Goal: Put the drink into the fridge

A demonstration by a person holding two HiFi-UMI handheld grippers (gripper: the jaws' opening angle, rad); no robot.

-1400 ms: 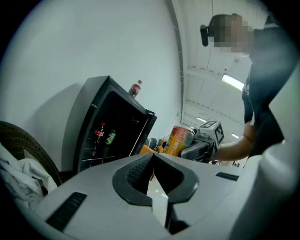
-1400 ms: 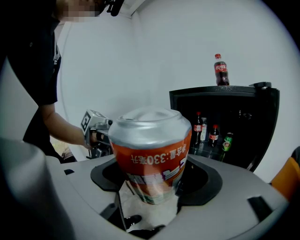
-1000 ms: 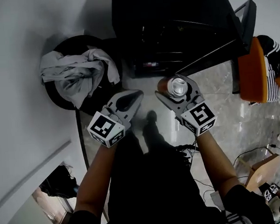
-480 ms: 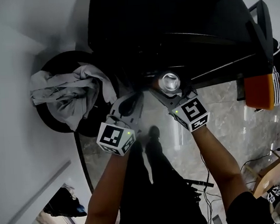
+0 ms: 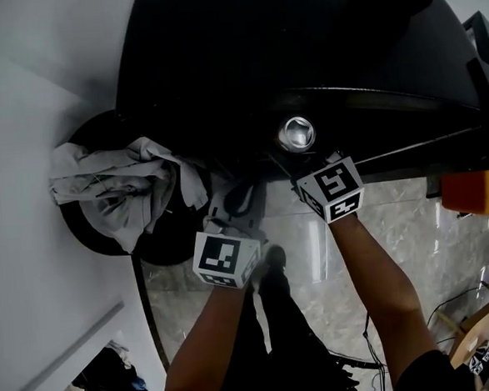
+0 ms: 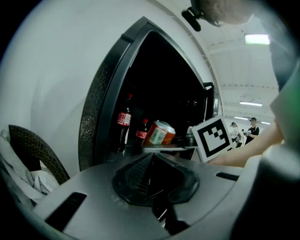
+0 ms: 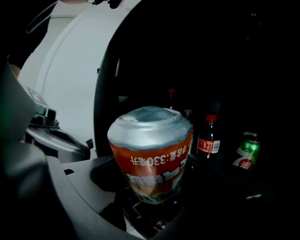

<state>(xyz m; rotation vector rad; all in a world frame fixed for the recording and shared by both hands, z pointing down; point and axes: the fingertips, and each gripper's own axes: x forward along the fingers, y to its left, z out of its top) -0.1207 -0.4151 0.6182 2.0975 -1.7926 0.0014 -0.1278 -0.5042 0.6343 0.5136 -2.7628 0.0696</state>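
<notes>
The right gripper point(image 5: 301, 149) held the can point(image 7: 151, 150) of drink nearly upright at the mouth of the open fridge point(image 6: 159, 79), its fingers closed on the lower body. The left gripper point(image 6: 151, 164) hung beside it, fingers shut and empty, out of the way. Inside, a small cola bottle point(image 7: 207, 136) and a green can point(image 7: 246, 152) stood to the right. The dark room ahead seemed free, though the frame edge was near.

Orange can point(image 7: 151, 159) (silver top), black fridge point(image 5: 218, 58), grey cloth point(image 5: 118, 182), red-labelled bottle point(image 7: 208, 140), green can point(image 7: 247, 152)
</notes>
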